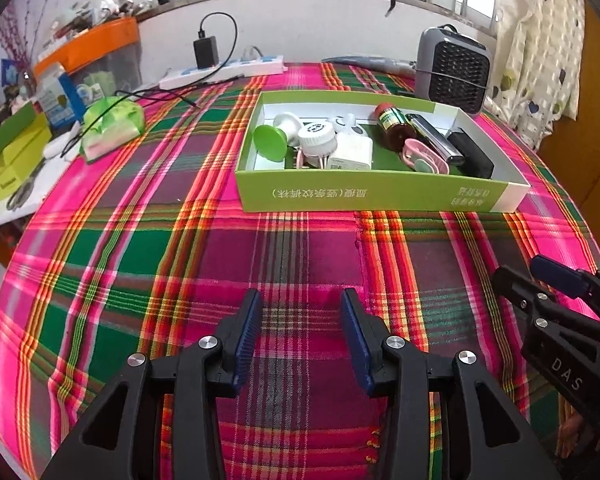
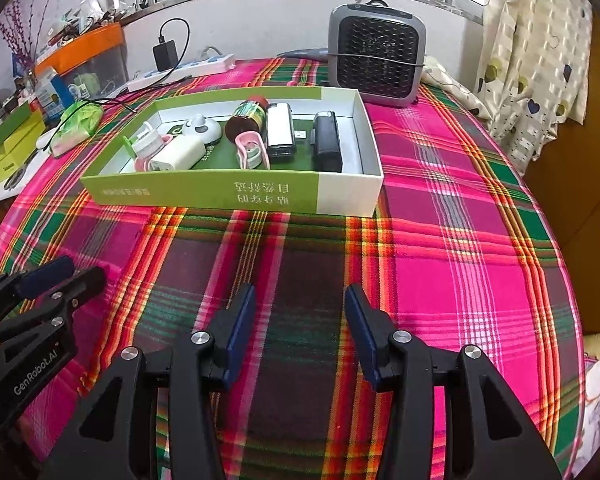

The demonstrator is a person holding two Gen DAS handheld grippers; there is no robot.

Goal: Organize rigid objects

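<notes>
A green and white cardboard box (image 1: 380,194) (image 2: 236,194) stands on the plaid tablecloth, well ahead of both grippers. In it lie a brown bottle with a red cap (image 1: 392,126) (image 2: 246,118), a white charger block (image 1: 350,152) (image 2: 178,154), a green-topped item (image 1: 270,142), a white round jar (image 1: 318,140), a pink clip (image 1: 420,156) (image 2: 250,150), a silver-black device (image 1: 434,140) (image 2: 280,130) and a black block (image 1: 474,154) (image 2: 327,142). My left gripper (image 1: 302,300) is open and empty over the cloth. My right gripper (image 2: 300,294) is open and empty too.
A grey fan heater (image 1: 452,70) (image 2: 376,60) stands behind the box. A white power strip with a black adapter (image 1: 220,68) (image 2: 180,68), a green bag (image 1: 114,126) (image 2: 78,122) and stacked boxes (image 1: 12,152) sit at the left. A curtain (image 2: 532,60) hangs at right.
</notes>
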